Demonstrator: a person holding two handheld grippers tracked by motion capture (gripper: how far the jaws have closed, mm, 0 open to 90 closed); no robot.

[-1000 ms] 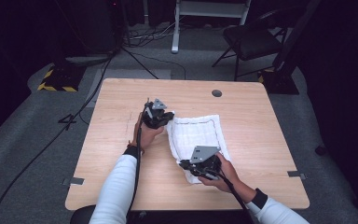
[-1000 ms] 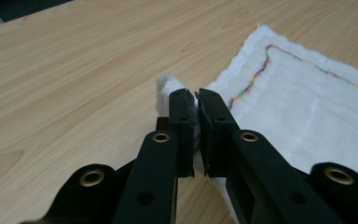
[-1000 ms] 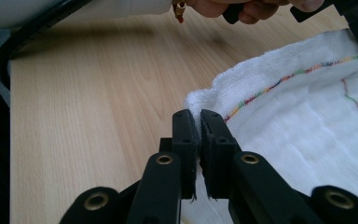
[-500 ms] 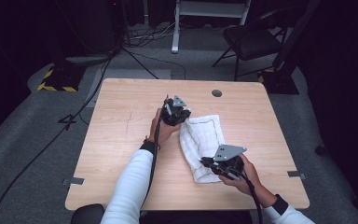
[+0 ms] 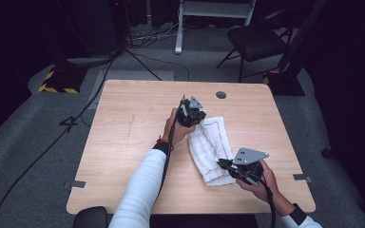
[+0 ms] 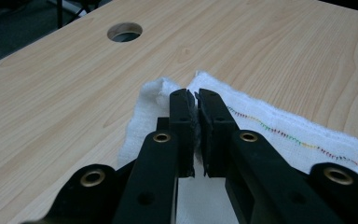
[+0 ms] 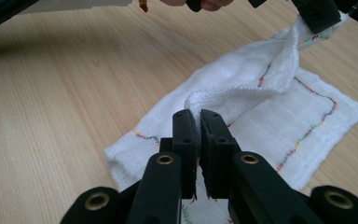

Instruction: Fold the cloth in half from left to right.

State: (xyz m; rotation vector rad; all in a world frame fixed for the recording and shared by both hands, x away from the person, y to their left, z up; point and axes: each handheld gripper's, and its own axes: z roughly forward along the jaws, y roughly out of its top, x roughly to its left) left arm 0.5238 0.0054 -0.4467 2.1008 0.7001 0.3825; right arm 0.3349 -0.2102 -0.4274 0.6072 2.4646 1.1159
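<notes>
Two outstretched hands, left gripper [image 5: 193, 114] and right gripper [image 5: 233, 167] each clamped on the white cloth's [image 5: 209, 147] edge.

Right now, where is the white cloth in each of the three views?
High view: white cloth right of table centre, between both grippers.
Left gripper view: centre to right edge, pinched in the jaws.
Right gripper view: centre-right, edge pinched in the jaws.
Shared landmark: its coloured stitching.
</notes>
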